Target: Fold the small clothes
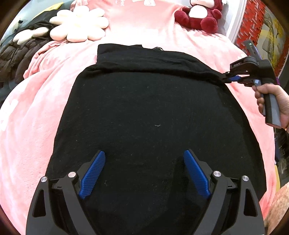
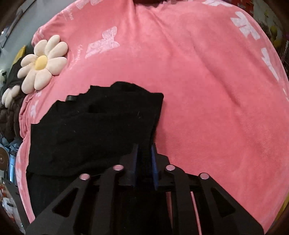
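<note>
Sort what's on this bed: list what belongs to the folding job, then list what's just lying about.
Part of the job:
- black garment, spread on the pink blanket
- right gripper, shut on the garment's edge
- left gripper, open above the garment

Just lying about:
- daisy cushion
- red plush toy
- dark puffer jacket

White letters on the right gripper (image 1: 233,78), at 3 o'clock in the left wrist view, are too blurred to read; script on the pink blanket (image 2: 198,81) likewise.
</note>
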{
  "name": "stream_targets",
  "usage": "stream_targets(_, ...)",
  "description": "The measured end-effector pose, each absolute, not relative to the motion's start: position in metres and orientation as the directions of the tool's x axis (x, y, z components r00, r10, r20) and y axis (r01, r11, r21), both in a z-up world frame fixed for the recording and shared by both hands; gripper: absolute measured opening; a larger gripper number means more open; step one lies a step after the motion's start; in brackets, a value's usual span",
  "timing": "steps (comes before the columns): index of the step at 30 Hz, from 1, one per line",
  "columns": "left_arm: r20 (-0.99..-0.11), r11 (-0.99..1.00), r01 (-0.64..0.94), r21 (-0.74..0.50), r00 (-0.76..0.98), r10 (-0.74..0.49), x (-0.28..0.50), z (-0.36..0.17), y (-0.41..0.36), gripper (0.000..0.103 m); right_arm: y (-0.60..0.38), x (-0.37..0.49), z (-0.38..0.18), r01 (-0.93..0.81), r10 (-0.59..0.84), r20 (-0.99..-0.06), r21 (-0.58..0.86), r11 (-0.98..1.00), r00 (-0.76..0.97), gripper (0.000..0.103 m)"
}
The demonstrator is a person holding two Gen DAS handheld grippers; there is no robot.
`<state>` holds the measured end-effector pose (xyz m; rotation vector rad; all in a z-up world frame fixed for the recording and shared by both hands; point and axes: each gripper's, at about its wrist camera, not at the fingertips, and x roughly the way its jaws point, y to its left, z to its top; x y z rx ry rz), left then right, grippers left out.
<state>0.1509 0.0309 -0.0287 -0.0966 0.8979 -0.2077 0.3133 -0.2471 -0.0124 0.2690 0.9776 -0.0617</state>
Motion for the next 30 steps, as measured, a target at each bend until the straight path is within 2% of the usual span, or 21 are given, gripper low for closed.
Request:
stream_targets(1,-0.764,0.976,0.140,-0.167,0.607,-0.218,0.150,-0.029,0.030,0.087,-0.251,0.310,-0.011,0.172,0.063,-0.825,0.191,0.966,0.562,0.033)
stream_targets(3,-0.761,0.975,0.140,-0.174,0.609,-0.223,0.152,-0.029,0.032,0.087,-0.253,0.304,-0.013,0.167,0.070,-0.822,0.197,0.966,0.565,0.048)
stream_targets(4,-0.759,0.974,0.138,-0.182,0.610,-0.228,0.152,-0.029,0.032,0.087,-0.254,0.304,-0.015,0.170,0.081,-0.823,0.210,0.963,0.562,0.051)
stream_targets(10,-0.723,0.947,0.095,-0.306,0.624,-0.296,0.162,-0.015,0.050,0.087,-0.264,0.327,-0.013,0.191,0.122,-0.792,0.288,0.938,0.598,0.051)
stream_targets(13,-0.708,0.934,0.031,-0.355,0.643,-0.291,0.184,0.002,0.073,0.087,-0.254,0.350,-0.023,0.168,0.085,-0.832,0.208,0.964,0.548,0.051)
stream_targets(15,-0.707,0.931,-0.007,-0.365,0.653,-0.272,0.194,0.009,0.082,0.087,-0.248,0.359,-0.035,0.172,0.041,-0.873,0.142,0.975,0.487,0.045)
stream_targets(17,-0.711,0.933,-0.020,-0.360,0.652,-0.261,0.207,0.017,0.083,0.087,-0.250,0.357,-0.034,0.174,0.055,-0.864,0.162,0.971,0.500,0.043)
stream_targets(19,-0.704,0.939,0.028,-0.343,0.655,-0.276,0.216,0.027,0.070,0.087,-0.253,0.351,-0.028,0.168,0.080,-0.852,0.192,0.967,0.517,0.026)
stream_targets(20,-0.694,0.944,0.074,-0.322,0.660,-0.289,0.221,0.035,0.057,0.087,-0.255,0.349,-0.025,0.159,0.101,-0.850,0.211,0.964,0.517,0.008)
stream_targets(23,-0.671,0.939,0.228,-0.259,0.656,-0.345,0.238,0.053,0.004,0.087,-0.260,0.344,-0.009,0.111,0.166,-0.833,0.262,0.959,0.528,0.004)
stream_targets(27,-0.675,0.900,0.400,-0.174,0.617,-0.405,0.270,0.055,-0.077,0.087,-0.261,0.346,0.026,0.022,0.251,-0.800,0.313,0.950,0.545,0.004)
stream_targets(30,-0.687,0.891,0.439,-0.114,0.613,-0.390,0.300,0.045,-0.131,0.087,-0.260,0.350,0.044,-0.024,0.321,-0.785,0.364,0.931,0.531,0.004)
